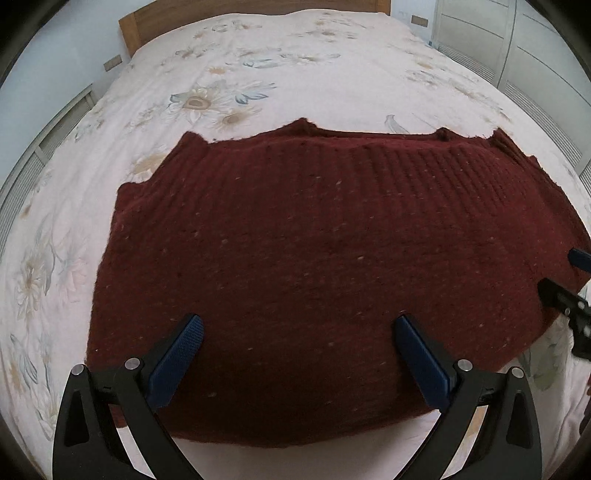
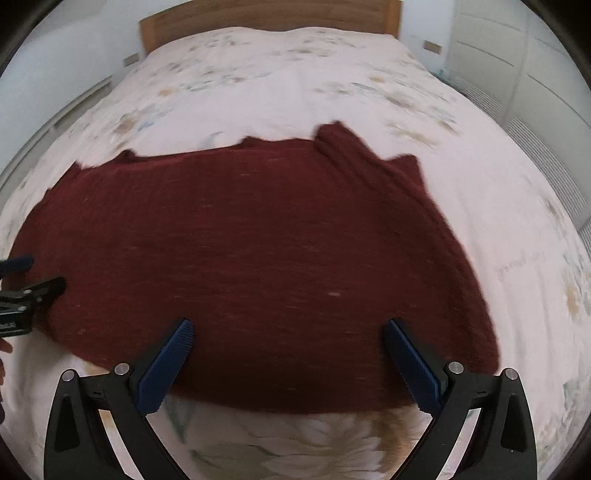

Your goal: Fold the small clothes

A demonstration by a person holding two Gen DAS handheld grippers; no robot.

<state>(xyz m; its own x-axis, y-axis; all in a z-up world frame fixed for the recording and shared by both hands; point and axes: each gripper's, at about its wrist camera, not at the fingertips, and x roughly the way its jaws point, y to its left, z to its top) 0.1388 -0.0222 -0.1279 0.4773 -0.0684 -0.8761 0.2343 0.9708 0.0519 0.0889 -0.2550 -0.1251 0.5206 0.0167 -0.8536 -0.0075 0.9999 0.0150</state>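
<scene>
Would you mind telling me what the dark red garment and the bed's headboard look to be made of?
The dark red garment looks like a thick wool-type knit: ribbed rows, fuzzy edges, pale flecks; the fibre itself is uncertain. The headboard appears to be light brown wood or wood veneer, with a smooth matte finish.

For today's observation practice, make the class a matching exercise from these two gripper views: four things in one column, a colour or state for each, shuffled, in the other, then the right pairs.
Things:
1. sweater
2. bedspread
3. headboard
4. left gripper

Descriptions:
A. plain brown wood
B. pale, printed with flowers
C. dark red knit, spread flat
D. open, blue pads wide apart

Pairs: 1-C, 2-B, 3-A, 4-D
</scene>
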